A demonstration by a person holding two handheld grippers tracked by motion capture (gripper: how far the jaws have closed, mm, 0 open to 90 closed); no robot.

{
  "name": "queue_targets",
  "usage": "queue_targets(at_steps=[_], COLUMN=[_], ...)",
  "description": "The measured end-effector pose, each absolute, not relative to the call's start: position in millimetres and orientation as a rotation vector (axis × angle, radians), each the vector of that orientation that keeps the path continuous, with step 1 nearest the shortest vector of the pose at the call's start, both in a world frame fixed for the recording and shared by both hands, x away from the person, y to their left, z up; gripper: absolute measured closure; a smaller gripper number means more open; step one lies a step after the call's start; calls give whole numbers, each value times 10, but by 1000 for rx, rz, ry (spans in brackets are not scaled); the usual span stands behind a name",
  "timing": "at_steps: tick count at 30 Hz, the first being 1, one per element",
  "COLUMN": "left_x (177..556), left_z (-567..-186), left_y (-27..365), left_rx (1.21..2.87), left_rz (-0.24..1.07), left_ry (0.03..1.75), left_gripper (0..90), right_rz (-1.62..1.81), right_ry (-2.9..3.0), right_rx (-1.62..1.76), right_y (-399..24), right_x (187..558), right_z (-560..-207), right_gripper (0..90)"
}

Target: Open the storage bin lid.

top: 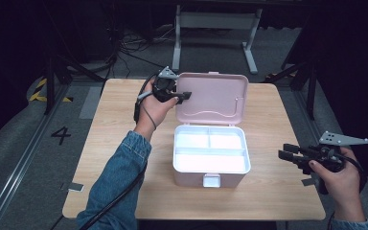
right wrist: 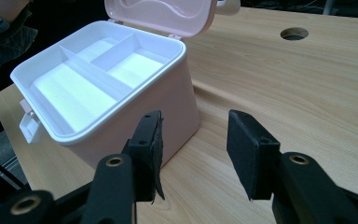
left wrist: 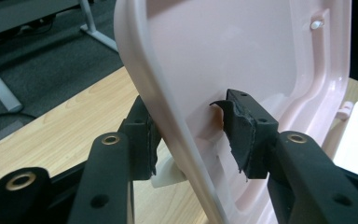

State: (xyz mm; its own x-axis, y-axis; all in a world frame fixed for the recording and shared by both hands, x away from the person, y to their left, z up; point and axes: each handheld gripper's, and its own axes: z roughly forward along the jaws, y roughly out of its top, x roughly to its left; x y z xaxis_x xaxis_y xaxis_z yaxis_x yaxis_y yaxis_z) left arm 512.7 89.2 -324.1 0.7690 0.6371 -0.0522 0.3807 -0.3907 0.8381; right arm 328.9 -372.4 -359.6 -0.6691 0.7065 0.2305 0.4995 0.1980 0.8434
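The left gripper (left wrist: 186,135) straddles the raised lid (left wrist: 242,60) at its left edge, one jaw on each face; whether the pads (left wrist: 244,135) actually pinch it I cannot tell. That lid stands upright off the pink box (top: 211,155), which sits mid-table with its white divided tray (right wrist: 93,74) exposed. The right gripper (right wrist: 193,154) hangs apart and empty beside the box's right side, latch (top: 211,180) facing the person. The only writing I can read is a "4" on the floor (top: 61,135).
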Motion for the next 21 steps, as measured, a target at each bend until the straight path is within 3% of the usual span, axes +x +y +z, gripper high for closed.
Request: queue_targets(at_steps=[21], left_x=[5303], left_z=[-3463], left_y=[864], left_rx=[2105], left_rz=[258], left_ry=[888], left_gripper=[433], right_rz=[1472], right_ry=[2258], right_rx=[1150], right_y=[-3741], right_x=[3251], right_z=[-3572], right_gripper=[562])
